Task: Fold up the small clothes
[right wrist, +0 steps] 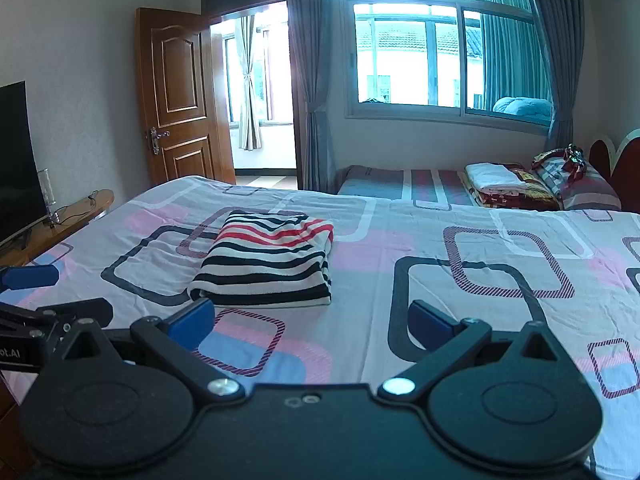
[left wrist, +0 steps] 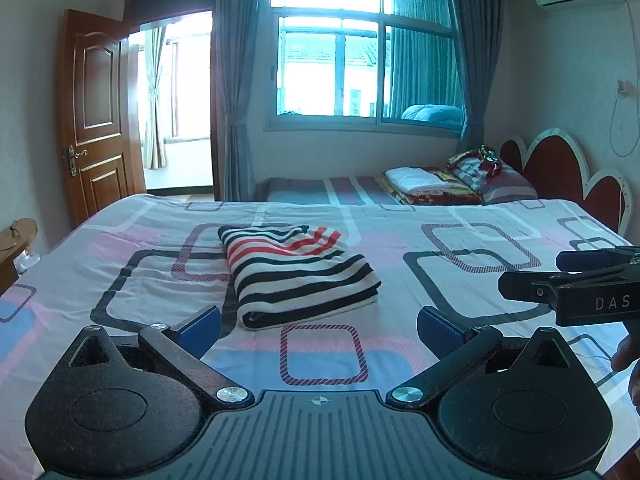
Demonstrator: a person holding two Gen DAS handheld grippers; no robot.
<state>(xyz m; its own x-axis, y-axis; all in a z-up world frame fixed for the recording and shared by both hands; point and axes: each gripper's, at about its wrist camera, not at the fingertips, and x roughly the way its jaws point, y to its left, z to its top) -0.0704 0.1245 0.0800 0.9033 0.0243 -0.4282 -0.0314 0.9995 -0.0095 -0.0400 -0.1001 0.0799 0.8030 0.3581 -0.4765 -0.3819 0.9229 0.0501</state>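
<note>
A folded garment with black, white and red stripes [left wrist: 298, 274] lies on the patterned bed sheet [left wrist: 440, 240]; it also shows in the right wrist view [right wrist: 266, 264]. My left gripper [left wrist: 318, 328] is open and empty, just short of the garment's near edge. My right gripper [right wrist: 312, 320] is open and empty, near the garment's front right corner. The right gripper also shows at the right edge of the left wrist view [left wrist: 532, 274]. The left gripper shows at the left edge of the right wrist view [right wrist: 52, 292].
A second bed [right wrist: 440, 188] with folded bedding and a pillow stands beyond, under the window. An open wooden door [right wrist: 182, 100] is at the left. A TV [right wrist: 18, 160] sits on a wooden stand at the far left. A red headboard [left wrist: 568, 176] is at the right.
</note>
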